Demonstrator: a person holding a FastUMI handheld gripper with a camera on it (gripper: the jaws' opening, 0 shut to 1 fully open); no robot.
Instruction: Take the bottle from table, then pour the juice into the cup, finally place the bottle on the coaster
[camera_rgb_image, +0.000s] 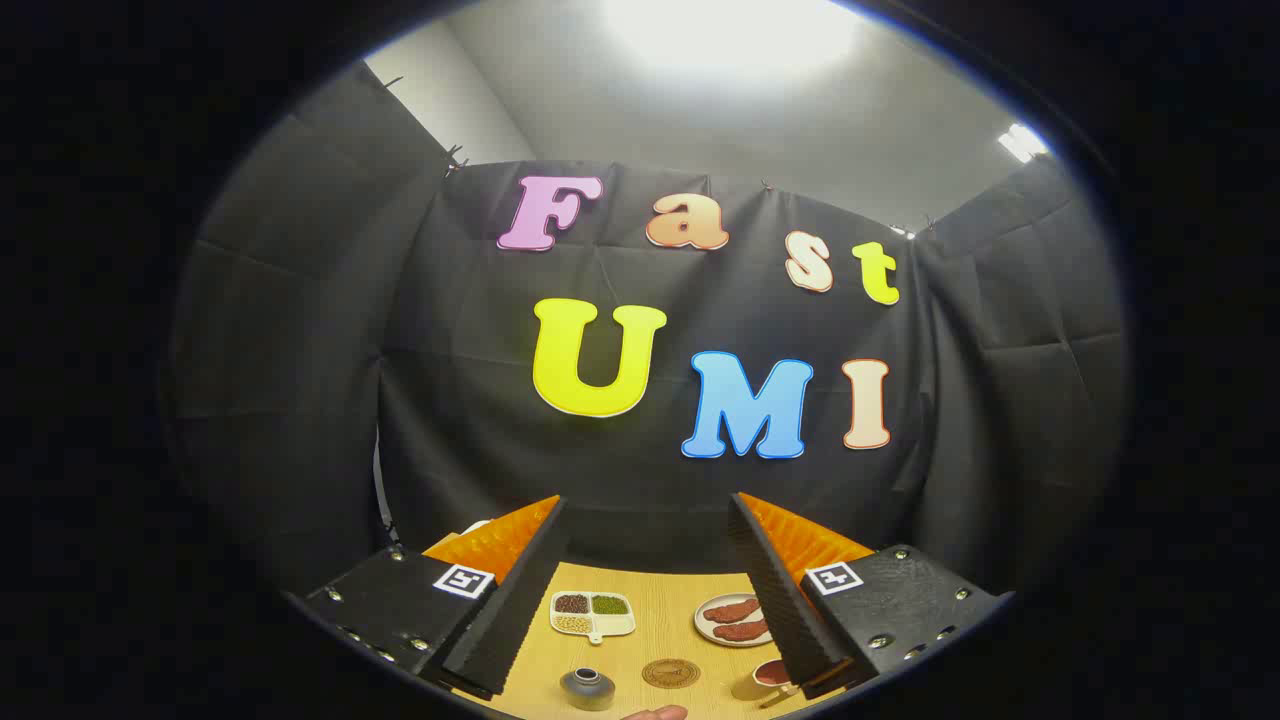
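At the bottom centre of the frame, at the very lower rim, we see a fingertip of a person's hand (655, 712) just poking in over the wooden table (660, 615). Just to its left stands the bottle (587, 688), a small dark grey vessel seen from above with its round mouth facing us; we cannot tell what is inside it. Slightly right of the bottle and a touch farther on lies the coaster (670, 673), a flat brown disc with nothing on it. To the right of the coaster, tight against the right finger's tip, sits the cup (770, 676), partly hidden by that finger; its inside looks dark red, though we cannot tell whether that is liquid.

Our gripper (650, 600) has its jaws spread wide, holding nothing, and the two black fingers with orange backs frame the table from lower left and lower right. All the objects lie between the fingers, apart from them except for the cup.

Farther up the frame, a divided white tray (592, 613) holds three portions: dark brown beans, green ones and pale yellow ones, each in its own compartment. Right of it, a round plate (733, 620) carries two reddish-brown pieces of meat, its right edge hidden behind the right finger.
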